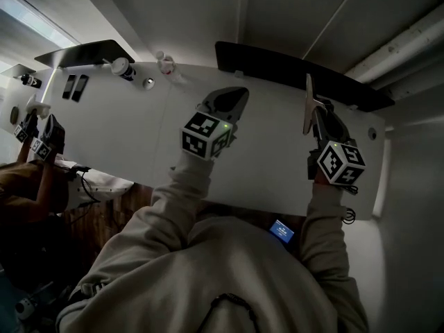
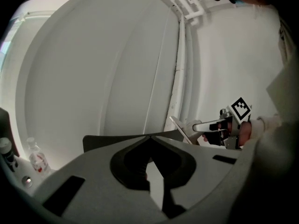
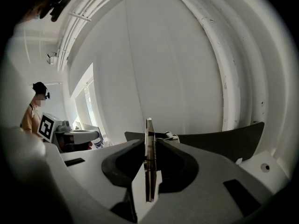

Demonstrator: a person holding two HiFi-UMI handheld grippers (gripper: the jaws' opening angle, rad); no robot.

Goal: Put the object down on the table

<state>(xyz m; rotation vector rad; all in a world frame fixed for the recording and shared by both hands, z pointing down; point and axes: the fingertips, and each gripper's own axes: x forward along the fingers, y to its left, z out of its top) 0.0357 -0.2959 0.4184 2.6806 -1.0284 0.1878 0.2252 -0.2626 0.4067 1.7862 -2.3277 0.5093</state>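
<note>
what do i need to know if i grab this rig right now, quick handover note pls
Left gripper: fingers together, nothing in them, over the white table.
Right gripper: fingers clamped on a thin metal tool with a spring, held on edge and sticking out past the fingers.
Done: the tool is in the grip, over the table's right part.
Left: set it on the table, open the fingers, draw back. Cannot tell whether it touches the table yet.
</note>
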